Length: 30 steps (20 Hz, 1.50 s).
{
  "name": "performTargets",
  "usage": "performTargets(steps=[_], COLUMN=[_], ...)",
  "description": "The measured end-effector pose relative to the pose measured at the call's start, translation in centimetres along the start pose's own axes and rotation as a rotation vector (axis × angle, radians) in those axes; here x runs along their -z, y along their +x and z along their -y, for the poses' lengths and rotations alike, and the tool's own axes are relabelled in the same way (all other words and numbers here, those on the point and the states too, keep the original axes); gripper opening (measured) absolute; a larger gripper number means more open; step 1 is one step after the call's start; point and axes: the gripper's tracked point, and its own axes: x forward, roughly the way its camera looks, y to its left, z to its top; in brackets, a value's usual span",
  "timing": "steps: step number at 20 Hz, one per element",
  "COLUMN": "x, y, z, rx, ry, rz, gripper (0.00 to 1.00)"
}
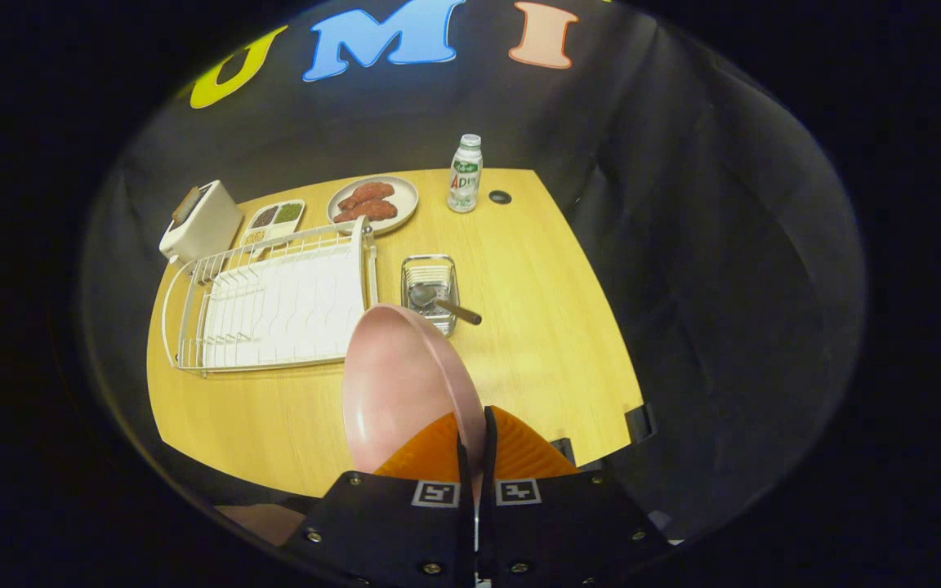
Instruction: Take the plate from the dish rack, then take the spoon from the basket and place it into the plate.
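The tool (474,445), a handheld two-finger device with orange ribbed fingers (430,453), is pinching the rim of a pink plate (401,384). Both fingers press on the plate's edge, one on each face. The plate stands on edge, raised above the counter (536,327), its pale hollow face turned toward nine o'clock and its top edge reaching toward twelve o'clock from the fingers.

The white wire dish rack (274,302) lies beyond the fingers at about ten o'clock, with no dishes in it. Just beyond the plate's top edge, at twelve to one o'clock from the fingers, sits a small metal basket (430,286). The spoon (442,302) rests in it, bowl inside the basket and dark handle poking over the basket's near rim toward about four o'clock.

Judged from this, the plate step is nearly done and the plate has yet to be set flat. The open wooden stretch of counter lies near the basket, at roughly one to two o'clock from the fingers, so the spoon would then have a short trip. Its long axis runs slantwise to the fingers' line.

Farther away stand a drink bottle (465,173), a plate of food (372,202), a divided tray (274,219) and a white box-shaped appliance (201,220).
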Motion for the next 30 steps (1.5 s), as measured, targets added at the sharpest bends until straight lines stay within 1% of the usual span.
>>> performTargets(steps=[5,10,13,16,17,19,24,26,27,28,30], x=[3.4,5.7,6.3,7.1,7.2,7.6,8.8,8.9,8.9,9.0,9.0], y=[5.0,7.8,9.5,11.4,11.8,12.9,15.5,16.2,16.5,16.5,16.8], z=[-3.5,-7.2,-8.1,-8.6,-9.4,-10.0,-11.4,-11.7,-11.7,-11.8,-11.9], rx=[-0.134,-0.275,-0.334,-0.388,-0.438,-0.505,-0.652,-0.695,-0.704,-0.717,-0.725], ry=[0.002,0.022,0.034,0.013,0.016,0.008,0.084,0.084,0.079,0.082,0.083], rz=[-0.050,-0.101,-0.123,-0.131,-0.130,-0.138,-0.199,-0.179,-0.174,-0.171,-0.157], gripper=[0.02,0.02,0.02,0.02,0.02,0.02,0.02,0.03,0.03,0.06,0.08])
